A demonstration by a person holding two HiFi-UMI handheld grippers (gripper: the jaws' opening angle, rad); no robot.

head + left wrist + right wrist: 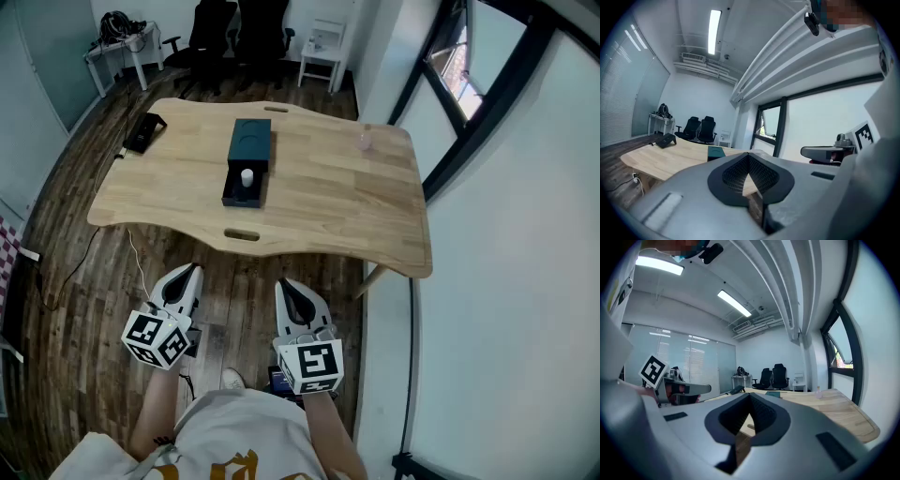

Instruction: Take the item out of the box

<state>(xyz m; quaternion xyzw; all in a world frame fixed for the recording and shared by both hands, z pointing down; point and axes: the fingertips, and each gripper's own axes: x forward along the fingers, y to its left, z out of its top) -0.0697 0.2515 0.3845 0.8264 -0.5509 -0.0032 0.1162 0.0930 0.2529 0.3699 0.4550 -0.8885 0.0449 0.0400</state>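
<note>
A dark teal box (247,161) lies in the middle of the wooden table (328,187), its drawer slid out toward me. A small white cylinder (247,177) stands in the drawer. In the left gripper view the box (716,152) shows far off on the tabletop; in the right gripper view it (772,393) is a thin dark shape. Both grippers hang below the table's near edge, well short of the box. My left gripper (190,273) is shut with nothing in it. My right gripper (287,286) has its jaws together and holds nothing.
A black device (143,131) with a cable lies at the table's far left corner. A small clear bottle (365,142) stands at the far right. Office chairs (230,33) and a white side table (324,49) are behind. A glass wall runs along the right.
</note>
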